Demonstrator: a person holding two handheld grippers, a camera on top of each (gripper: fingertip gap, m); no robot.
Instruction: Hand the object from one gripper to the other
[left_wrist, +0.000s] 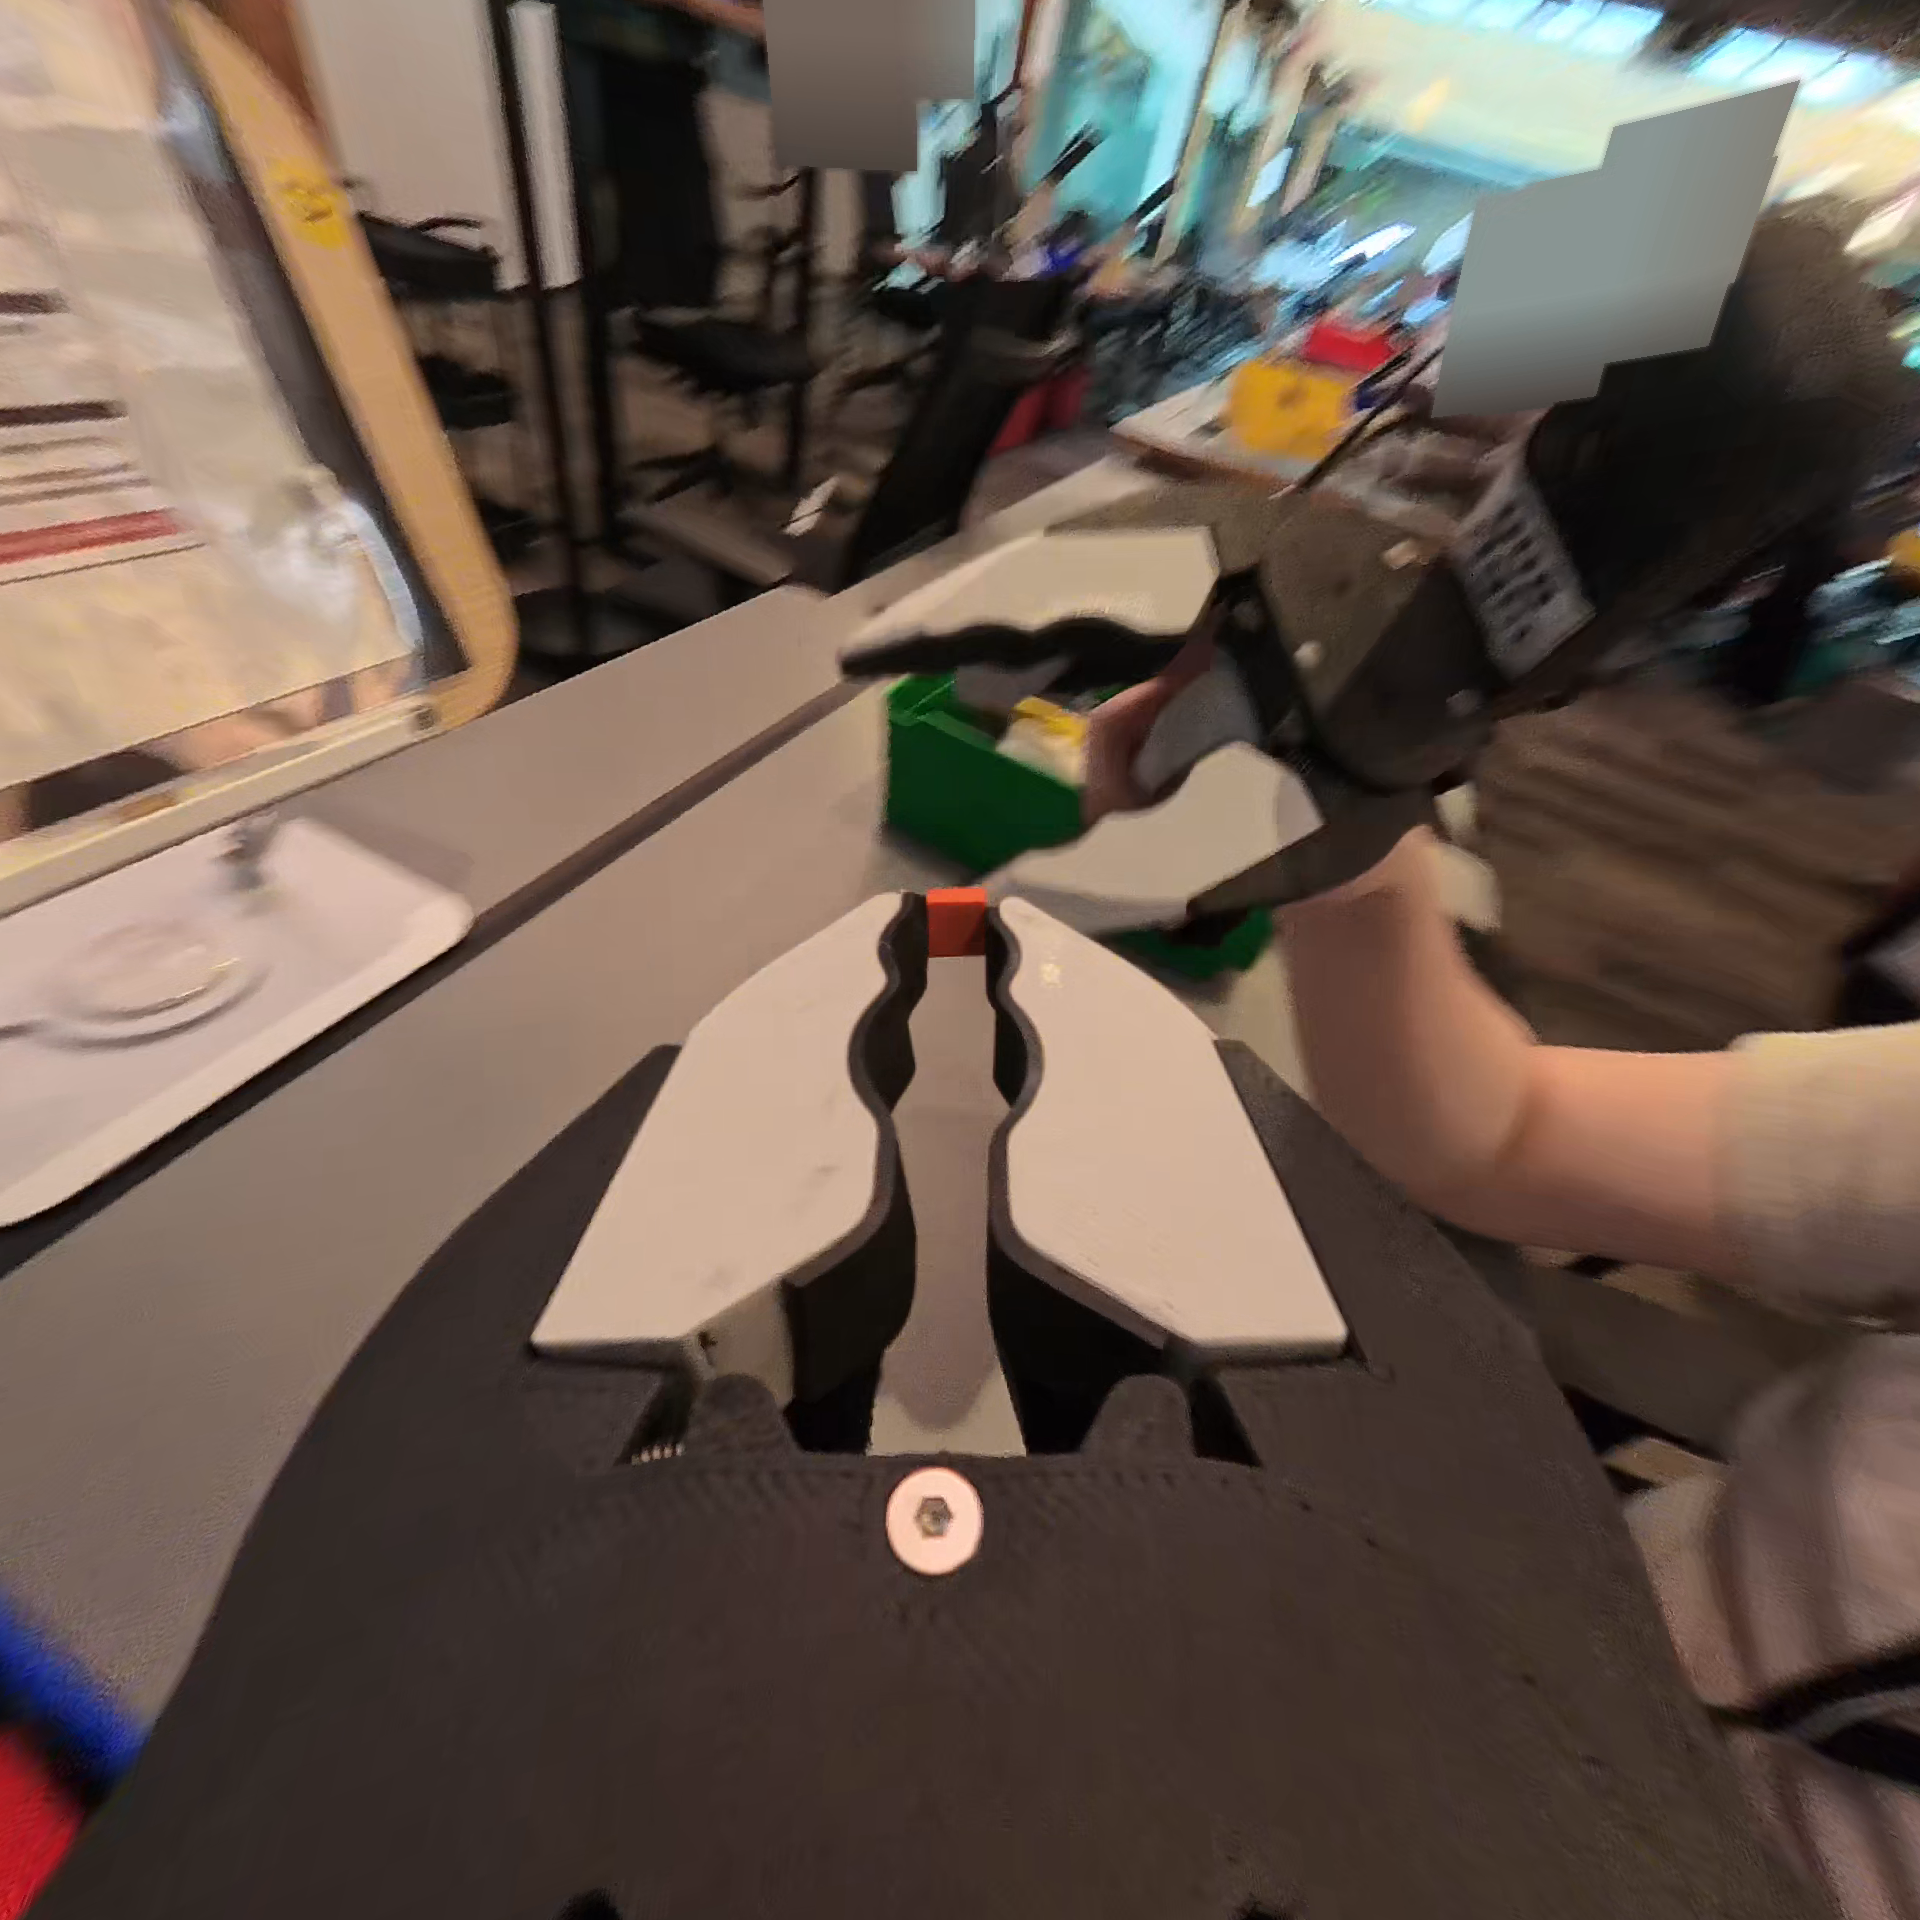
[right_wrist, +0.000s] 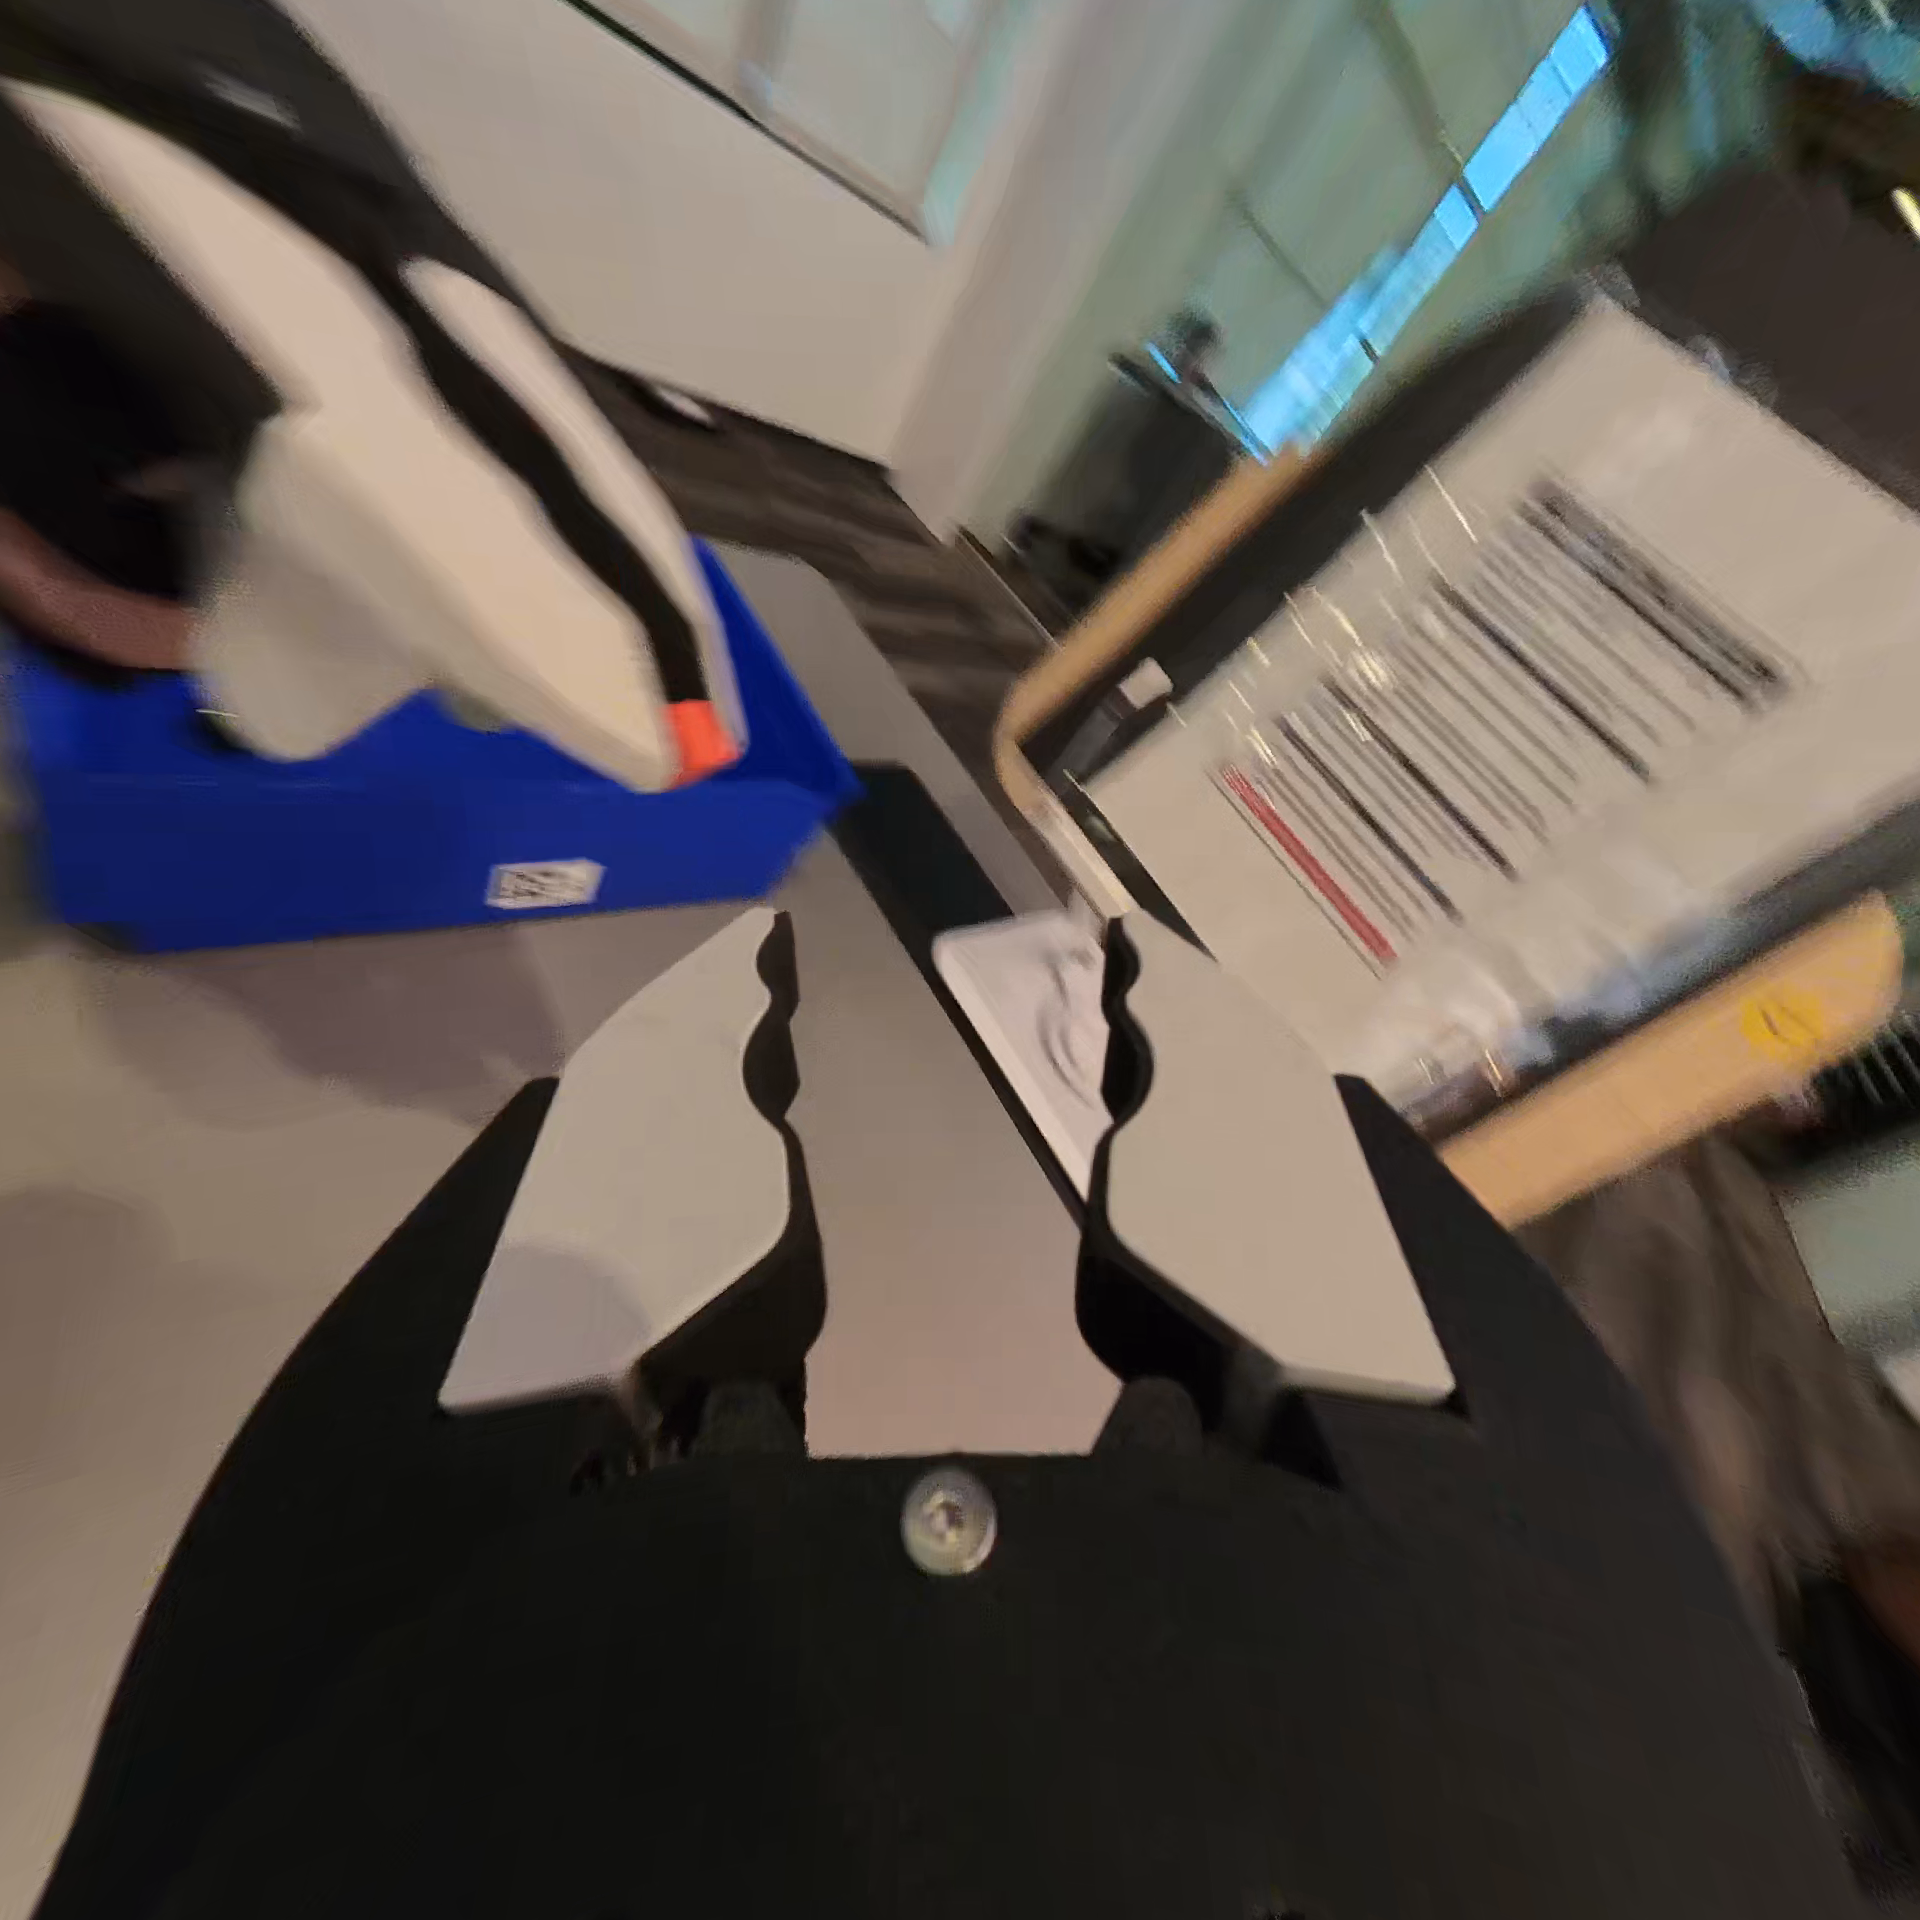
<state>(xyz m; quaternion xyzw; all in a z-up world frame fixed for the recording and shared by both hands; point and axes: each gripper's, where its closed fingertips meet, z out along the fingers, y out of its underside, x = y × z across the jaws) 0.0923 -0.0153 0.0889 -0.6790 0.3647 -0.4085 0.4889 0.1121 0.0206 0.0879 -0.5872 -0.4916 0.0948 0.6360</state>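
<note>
The left claw (left_wrist: 956, 925) pinches a small orange block (left_wrist: 956, 923) at its fingertips, leaving it exposed for transfer. Right of the block, the right claw (left_wrist: 1013, 784) gapes wide, empty, ready to receive.

A cluttered workshop: storage bins (left_wrist: 977, 790) on a grey bench (left_wrist: 644, 727), shelving racks (left_wrist: 727, 343) behind.

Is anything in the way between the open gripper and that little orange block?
No. In the right wrist view, only air above bare grey table separates the right gripper from the orange block.
</note>
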